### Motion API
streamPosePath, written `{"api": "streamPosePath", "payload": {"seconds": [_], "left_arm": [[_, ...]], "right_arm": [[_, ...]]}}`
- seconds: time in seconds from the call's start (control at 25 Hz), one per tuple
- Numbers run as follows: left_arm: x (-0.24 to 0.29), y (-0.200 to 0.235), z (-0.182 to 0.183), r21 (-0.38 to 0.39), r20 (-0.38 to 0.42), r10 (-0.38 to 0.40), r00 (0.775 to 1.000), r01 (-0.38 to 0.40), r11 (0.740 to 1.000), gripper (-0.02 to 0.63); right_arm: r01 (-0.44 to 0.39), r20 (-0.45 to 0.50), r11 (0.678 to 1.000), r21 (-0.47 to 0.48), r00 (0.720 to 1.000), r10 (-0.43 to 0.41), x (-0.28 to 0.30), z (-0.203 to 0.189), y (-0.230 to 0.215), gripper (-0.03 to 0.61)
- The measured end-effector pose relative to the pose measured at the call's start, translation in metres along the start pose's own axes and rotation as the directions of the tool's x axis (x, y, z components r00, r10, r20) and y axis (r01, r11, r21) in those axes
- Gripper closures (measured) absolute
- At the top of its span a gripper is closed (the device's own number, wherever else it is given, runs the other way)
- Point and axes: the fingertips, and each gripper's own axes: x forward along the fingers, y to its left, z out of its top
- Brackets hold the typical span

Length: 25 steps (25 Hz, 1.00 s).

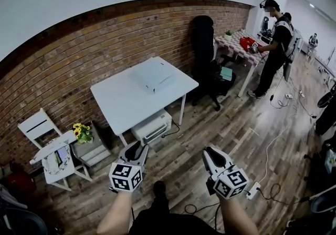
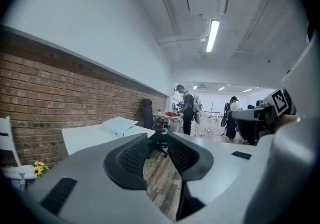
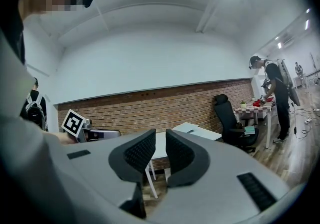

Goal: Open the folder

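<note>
**Both grippers empty, well short of the folder**

A brick wall (image 1: 105, 34) curves across the back of the room, with white wall above it. A wood floor (image 1: 247, 139) fills the foreground, and cables trail over it at the right.

A white table (image 1: 121, 100) stands against the wall. To its right is a black office chair (image 1: 203, 44), and further right a second table (image 1: 233, 44) under a checked cloth. A person (image 1: 275, 50) in dark clothes stands at that table with red things in front of them.

A white chair (image 1: 44, 144) sits at the left by the wall. A printer (image 1: 151, 127) sits on the floor under the white table.

The folder (image 1: 153, 76) is white and lies flat on the white table, on the end nearer the office chair. It looks shut, and nothing touches it. In the left gripper view the folder (image 2: 120, 126) shows beyond the jaws, on the tabletop.

The left gripper (image 1: 135, 150) is held over the floor, pointing toward the table and well apart from it. Its own view shows the left gripper (image 2: 158, 138) with jaws parted by a clear gap and only floor between the pads.

The right gripper (image 1: 209, 149) is held level with it, further right, also over bare floor. Its own view shows the right gripper (image 3: 160, 135) with jaws parted by a narrower gap and nothing held.

Yellow flowers (image 1: 81, 131) sit beside the white chair.
</note>
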Motion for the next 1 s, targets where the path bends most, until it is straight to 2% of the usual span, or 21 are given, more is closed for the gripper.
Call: {"api": "streamPosePath", "payload": {"seconds": [0.2, 0.48, 0.72, 1.0], "left_arm": [[0.07, 0.045, 0.011, 0.014, 0.025, -0.024, 0.999, 0.023, 1.0, 0.492], [0.158, 0.109, 0.022, -0.017, -0.001, -0.068, 0.998, 0.068, 0.998, 0.492], [0.2, 0.146, 0.031, -0.021, -0.024, -0.079, 0.997, 0.078, 0.997, 0.492], [0.232, 0.162, 0.039, -0.01, -0.039, -0.072, 0.997, 0.072, 0.997, 0.492]], "right_arm": [[0.012, -0.054, 1.0, -0.016, 0.998, -0.012, 0.079, -0.003, -0.029, 0.518], [0.034, -0.121, 0.999, -0.007, 0.992, -0.035, 0.181, 0.0, -0.069, 0.511], [0.032, -0.123, 0.999, 0.015, 0.992, -0.03, 0.241, 0.005, -0.081, 0.506], [0.001, -0.115, 0.999, 0.041, 0.993, 0.004, 0.282, 0.013, -0.099, 0.501]]}}
